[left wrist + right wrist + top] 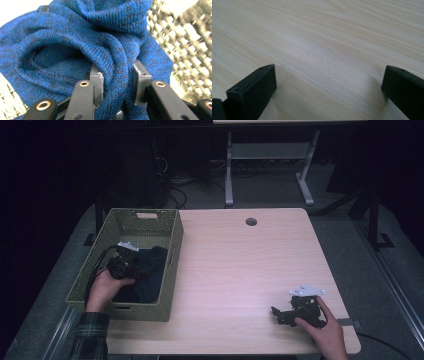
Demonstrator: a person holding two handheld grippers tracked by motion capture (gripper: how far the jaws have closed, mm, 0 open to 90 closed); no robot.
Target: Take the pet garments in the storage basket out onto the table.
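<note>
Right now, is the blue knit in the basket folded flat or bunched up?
Bunched up. The blue knit lies in rumpled rolls inside the basket, one thick fold pinched by the left gripper.

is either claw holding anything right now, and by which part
The left claw is shut on a rolled fold of the blue knit garment inside the woven basket. The right claw is open over the bare table, holding nothing.

No text, label, brand, number or sign is showing legibly on anything in these three views.
</note>
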